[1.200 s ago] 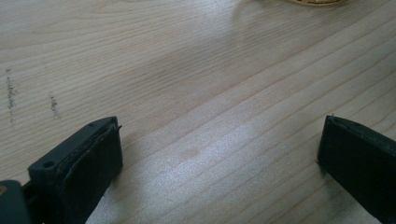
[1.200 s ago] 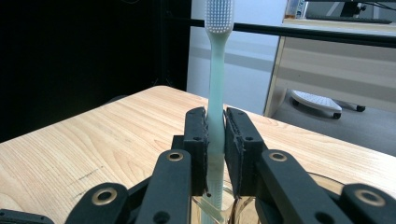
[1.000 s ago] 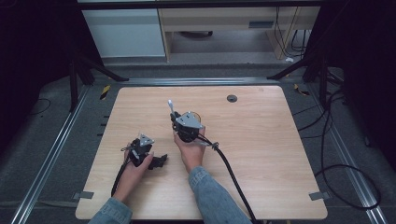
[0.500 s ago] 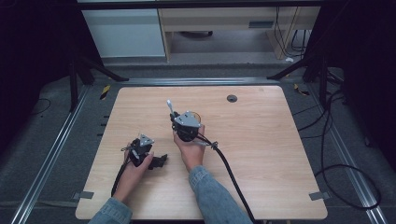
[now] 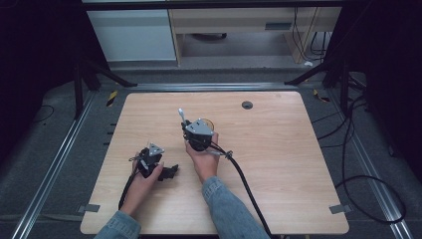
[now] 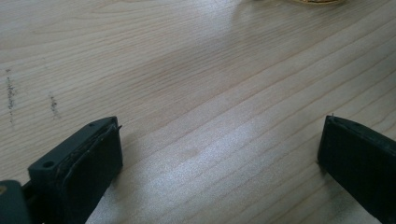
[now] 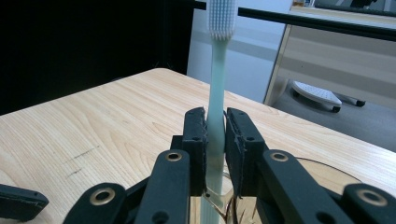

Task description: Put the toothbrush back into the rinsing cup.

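From the high view, we see the right gripper (image 5: 186, 125) near the middle of the light wooden surface (image 5: 278, 164), pinching a pale green toothbrush (image 5: 182, 115) that stands upright. The left gripper (image 5: 171, 171) rests nearer and to the left. In the left gripper view, we find its jaws spread wide over bare wood. In the right gripper view, the jaws press on the toothbrush handle (image 7: 216, 116), above a round glass rim (image 7: 327, 169).

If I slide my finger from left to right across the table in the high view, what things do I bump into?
Left gripper → toothbrush → right gripper → small dark round hole in the table.
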Demonstrator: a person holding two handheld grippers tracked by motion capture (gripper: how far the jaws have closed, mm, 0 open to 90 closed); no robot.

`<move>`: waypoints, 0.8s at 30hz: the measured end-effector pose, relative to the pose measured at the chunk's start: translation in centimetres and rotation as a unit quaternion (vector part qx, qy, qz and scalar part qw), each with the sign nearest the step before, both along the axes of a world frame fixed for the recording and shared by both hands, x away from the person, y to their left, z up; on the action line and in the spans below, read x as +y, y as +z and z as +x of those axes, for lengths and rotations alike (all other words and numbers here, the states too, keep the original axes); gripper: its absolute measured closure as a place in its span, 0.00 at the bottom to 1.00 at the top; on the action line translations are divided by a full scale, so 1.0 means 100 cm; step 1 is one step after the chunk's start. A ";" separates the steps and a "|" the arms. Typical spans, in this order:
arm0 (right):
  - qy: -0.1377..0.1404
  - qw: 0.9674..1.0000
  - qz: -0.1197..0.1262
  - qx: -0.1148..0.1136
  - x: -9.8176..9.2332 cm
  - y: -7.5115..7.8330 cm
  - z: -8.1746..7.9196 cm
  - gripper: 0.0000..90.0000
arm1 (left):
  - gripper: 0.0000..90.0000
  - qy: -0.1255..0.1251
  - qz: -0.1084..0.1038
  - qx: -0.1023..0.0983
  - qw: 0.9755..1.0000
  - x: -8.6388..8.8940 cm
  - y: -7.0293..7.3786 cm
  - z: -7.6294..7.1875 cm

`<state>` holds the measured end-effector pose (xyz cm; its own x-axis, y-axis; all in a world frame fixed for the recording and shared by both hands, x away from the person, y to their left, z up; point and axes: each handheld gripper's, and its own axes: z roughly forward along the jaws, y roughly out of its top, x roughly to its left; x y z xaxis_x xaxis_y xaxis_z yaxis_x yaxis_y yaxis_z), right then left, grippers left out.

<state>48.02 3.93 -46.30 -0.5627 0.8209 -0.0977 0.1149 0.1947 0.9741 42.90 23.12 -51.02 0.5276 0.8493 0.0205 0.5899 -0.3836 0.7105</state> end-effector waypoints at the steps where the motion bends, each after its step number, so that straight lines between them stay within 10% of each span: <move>1: 0.000 1.000 0.000 0.000 0.000 0.000 0.000 0.87 | 0.00 0.000 0.000 0.000 1.000 0.000 0.000 0.000; 24: 0.004 1.000 -0.002 -0.013 0.000 0.005 -0.002 0.78 | 0.00 0.000 0.000 0.000 1.000 0.000 0.000 0.000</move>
<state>47.82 3.91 -45.82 -0.5663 0.8160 -0.1162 0.0879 0.2000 0.9759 42.91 23.12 -51.02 0.5279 0.8491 0.0208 0.5899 -0.3841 0.7102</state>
